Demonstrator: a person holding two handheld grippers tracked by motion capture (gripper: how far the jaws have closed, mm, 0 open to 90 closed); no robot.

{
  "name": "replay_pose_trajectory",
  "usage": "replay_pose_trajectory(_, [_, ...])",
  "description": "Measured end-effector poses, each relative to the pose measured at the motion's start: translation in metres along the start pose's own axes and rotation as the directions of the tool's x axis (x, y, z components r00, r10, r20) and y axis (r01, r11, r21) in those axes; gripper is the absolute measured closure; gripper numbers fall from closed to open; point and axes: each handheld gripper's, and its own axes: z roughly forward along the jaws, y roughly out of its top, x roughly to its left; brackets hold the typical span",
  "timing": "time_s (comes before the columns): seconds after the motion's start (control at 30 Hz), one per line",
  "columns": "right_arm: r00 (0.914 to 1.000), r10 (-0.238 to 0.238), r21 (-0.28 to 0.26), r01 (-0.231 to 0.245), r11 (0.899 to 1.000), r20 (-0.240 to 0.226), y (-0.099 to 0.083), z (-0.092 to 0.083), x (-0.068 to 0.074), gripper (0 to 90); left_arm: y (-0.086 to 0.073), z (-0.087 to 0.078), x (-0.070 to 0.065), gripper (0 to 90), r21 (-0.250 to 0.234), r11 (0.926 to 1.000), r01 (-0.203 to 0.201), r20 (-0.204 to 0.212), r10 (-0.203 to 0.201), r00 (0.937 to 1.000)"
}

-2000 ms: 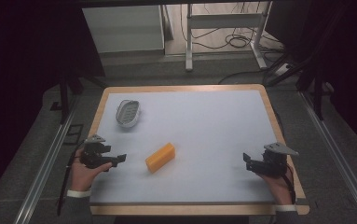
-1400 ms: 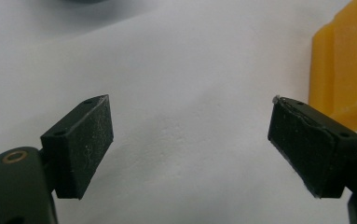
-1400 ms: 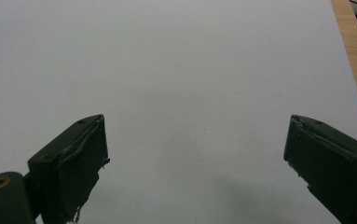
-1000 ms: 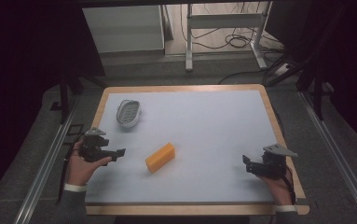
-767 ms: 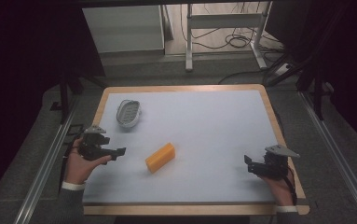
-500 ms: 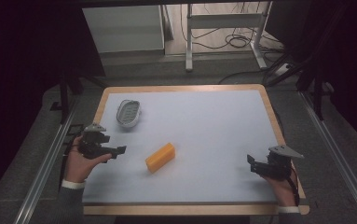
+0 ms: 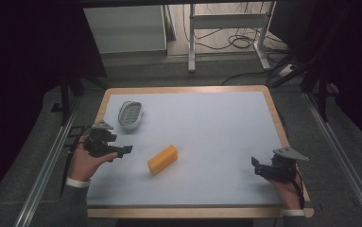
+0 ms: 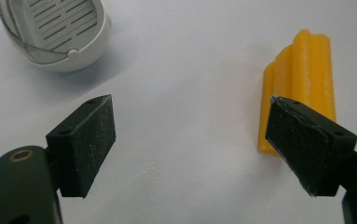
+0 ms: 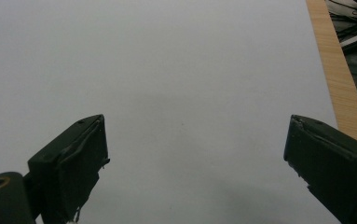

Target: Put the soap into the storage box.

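Yellow-orange ridged block, white slotted dish, black tongs, pale grey table edged in light wood.

My two grippers are both matte black, each with a grey three-cornered plate on top. The left gripper has blocky jaws with gritty pads and a brass-ringed screw hole. The right gripper looks the same. I've got grey sleeves with white cuffs.

You're in a lab-like recording room; a wood-edged white table stands between metal rails, cables trailing under a frame behind.
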Motion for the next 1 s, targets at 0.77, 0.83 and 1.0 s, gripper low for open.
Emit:
replay_pose_trajectory(0.77, [1.0000, 0.000, 0.005, 0.000, 1.000, 0.004, 0.000, -0.001, -0.002, 6.1, 0.025, -0.015, -0.015, 17.7, -0.026, 0.9978, -0.061, 0.006, 0.061, 0.9981])
replay_pose_trajectory(0.83, [1.0000, 0.004, 0.005, -0.004, 1.000, 0.006, -0.001, -0.001, -0.002, 6.1, 0.027, -0.013, -0.018, 17.5, -0.021, 0.9973, -0.071, 0.010, 0.071, 0.9974])
replay_pose_trajectory(1.0, [1.0000, 0.002, 0.006, -0.002, 1.000, 0.008, -0.001, -0.001, -0.002, 6.1, 0.031, -0.007, -0.026, 17.1, -0.009, 0.9963, -0.086, 0.021, 0.086, 0.9961])
